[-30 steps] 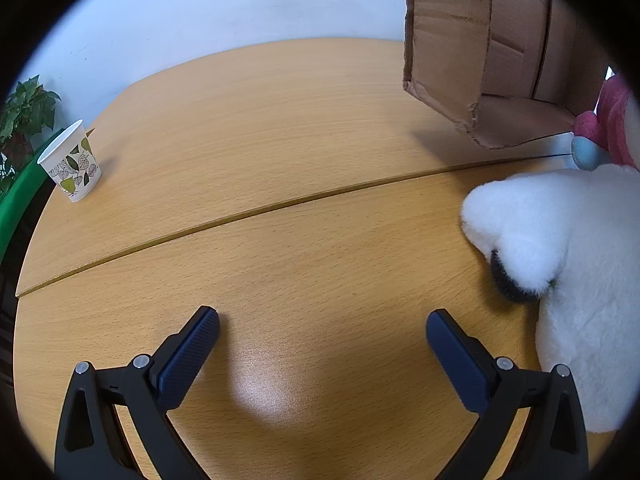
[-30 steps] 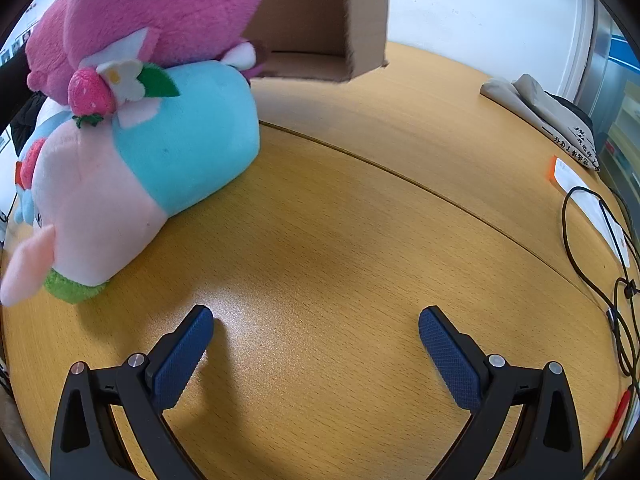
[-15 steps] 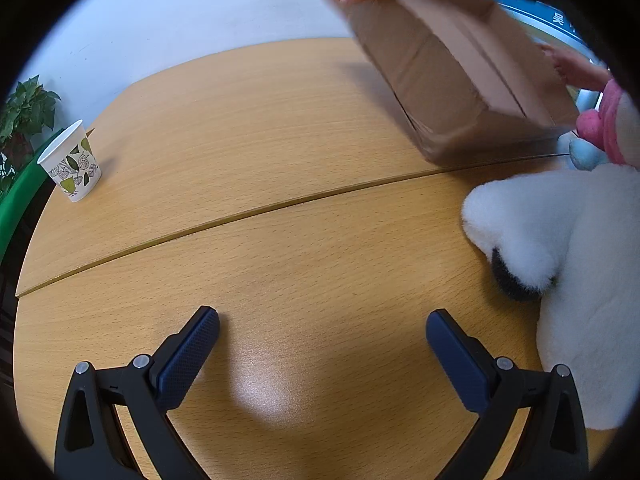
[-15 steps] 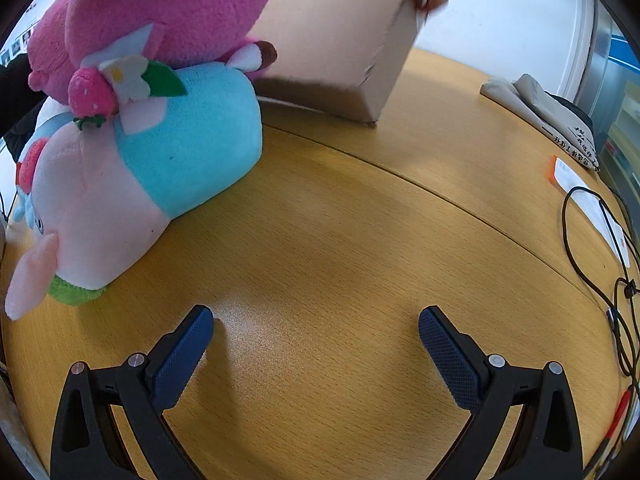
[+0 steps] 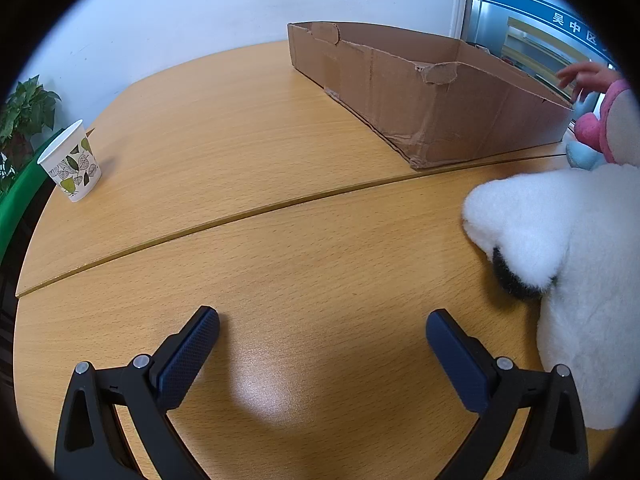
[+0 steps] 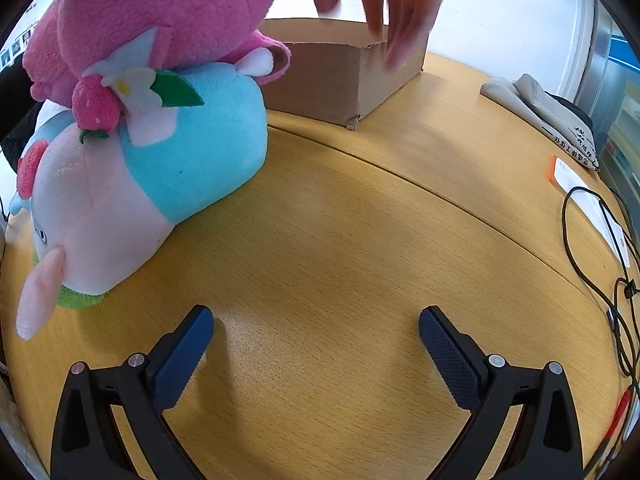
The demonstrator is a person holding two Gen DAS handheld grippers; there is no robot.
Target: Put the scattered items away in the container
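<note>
Ahead of the right jaws, a bare hand is motion-blurred and cut off by the top edge. It hides part of the cardboard box rim. Right of the left jaws, the white plush runs out of frame. The box interior is not visible.

Both wrist views low over wooden table, facing forward along wide-spread fingers. Left view toward cardboard box, plush at right edge. Right view close beside plush pile; same box shared.
</note>
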